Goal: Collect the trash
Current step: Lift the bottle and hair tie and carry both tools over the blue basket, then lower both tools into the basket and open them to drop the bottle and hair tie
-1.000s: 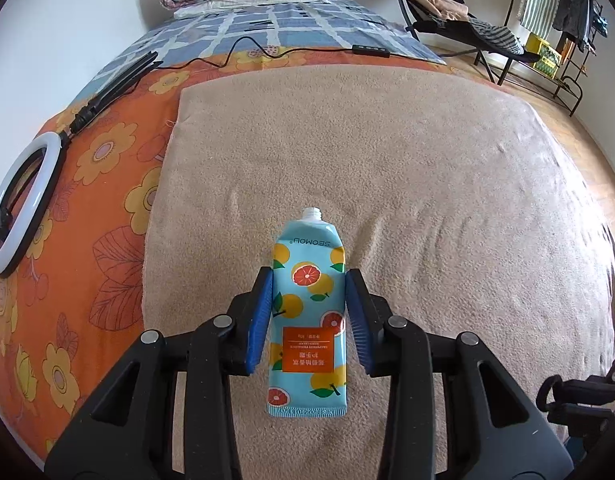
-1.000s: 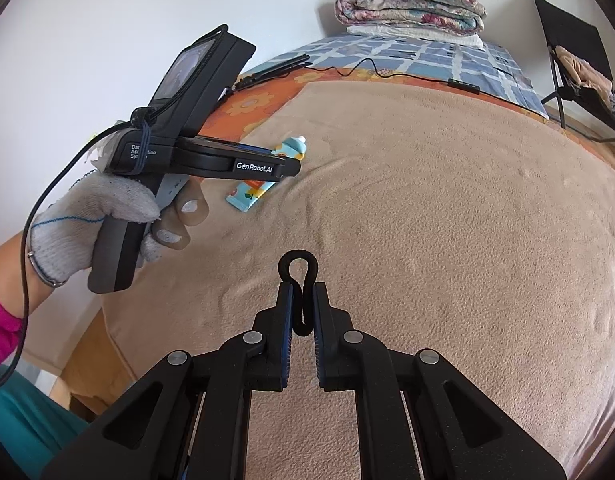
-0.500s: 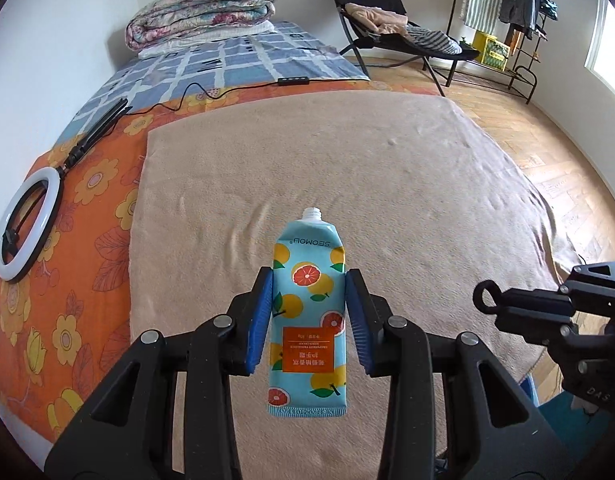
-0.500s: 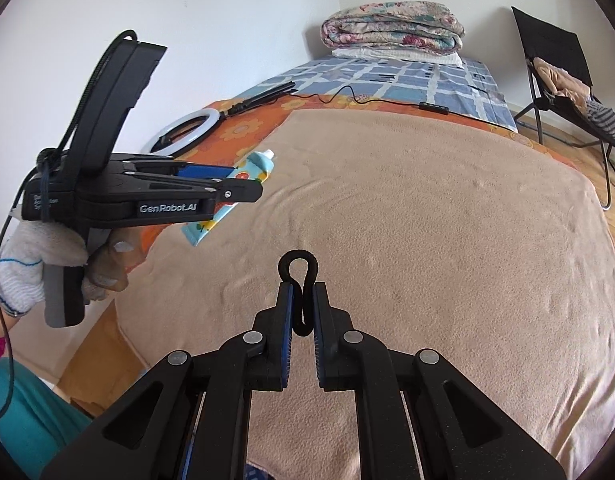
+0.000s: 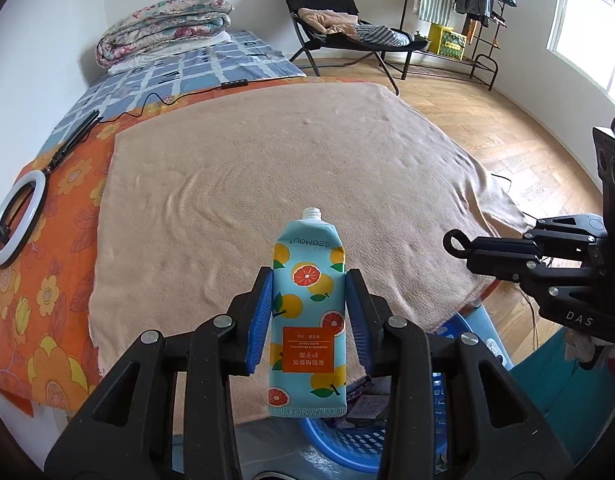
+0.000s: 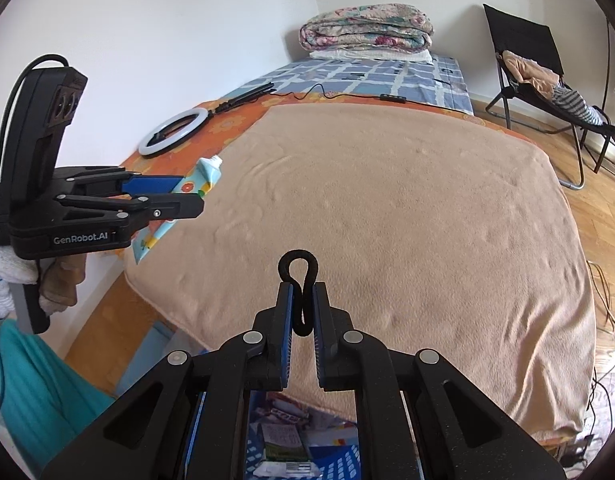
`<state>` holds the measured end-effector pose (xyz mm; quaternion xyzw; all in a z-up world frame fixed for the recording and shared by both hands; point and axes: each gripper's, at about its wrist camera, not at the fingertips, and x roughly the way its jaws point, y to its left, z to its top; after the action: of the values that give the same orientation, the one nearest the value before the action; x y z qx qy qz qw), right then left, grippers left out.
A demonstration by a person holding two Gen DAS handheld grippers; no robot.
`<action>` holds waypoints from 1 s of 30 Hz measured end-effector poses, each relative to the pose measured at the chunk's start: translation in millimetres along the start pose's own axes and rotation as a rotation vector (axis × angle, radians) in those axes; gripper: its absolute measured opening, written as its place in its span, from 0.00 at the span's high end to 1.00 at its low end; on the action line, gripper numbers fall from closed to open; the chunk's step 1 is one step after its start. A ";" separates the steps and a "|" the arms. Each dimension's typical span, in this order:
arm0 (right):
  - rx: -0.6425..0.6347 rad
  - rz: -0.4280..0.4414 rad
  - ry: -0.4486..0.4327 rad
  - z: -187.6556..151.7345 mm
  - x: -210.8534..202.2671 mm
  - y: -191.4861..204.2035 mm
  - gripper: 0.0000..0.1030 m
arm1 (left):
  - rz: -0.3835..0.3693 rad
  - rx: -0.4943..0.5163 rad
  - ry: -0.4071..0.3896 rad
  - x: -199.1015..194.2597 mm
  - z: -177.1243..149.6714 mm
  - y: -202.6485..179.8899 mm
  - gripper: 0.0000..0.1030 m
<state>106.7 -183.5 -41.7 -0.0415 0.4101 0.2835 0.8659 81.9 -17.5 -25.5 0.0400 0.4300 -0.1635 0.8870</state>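
My left gripper (image 5: 308, 280) is shut on a light-blue hand-cream tube (image 5: 307, 312) printed with oranges, capless, held in the air above a blue perforated trash basket (image 5: 347, 444) at the foot of the bed. The tube also shows in the right wrist view (image 6: 187, 196), clamped in the left gripper (image 6: 179, 200). My right gripper (image 6: 303, 292) is shut on a black hair tie (image 6: 298, 276), its loop sticking out past the fingertips, above the same basket (image 6: 335, 464), which holds wrappers. The right gripper shows in the left wrist view (image 5: 459, 242) too.
A beige blanket (image 5: 267, 168) covers the bed over an orange floral sheet (image 5: 35, 280). A white ring light (image 5: 17, 216) and black cable lie at the left. Folded quilts (image 5: 163, 28) sit at the bed's head. A black chair (image 5: 339, 32) and a rack stand on the wood floor.
Both grippers have pulled back from the bed toward its foot, still holding the tube and the hair tie. The blue basket has come into view below them.
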 end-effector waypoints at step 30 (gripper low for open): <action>-0.009 0.008 0.154 -104.6 -15.8 15.3 0.93 | -0.109 0.019 0.168 30.0 -115.4 -72.5 0.65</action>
<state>19.0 -209.7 -96.7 -0.0657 0.4742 0.2847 0.8305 -10.9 -69.1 -116.1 0.0385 0.5029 -0.2117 0.8371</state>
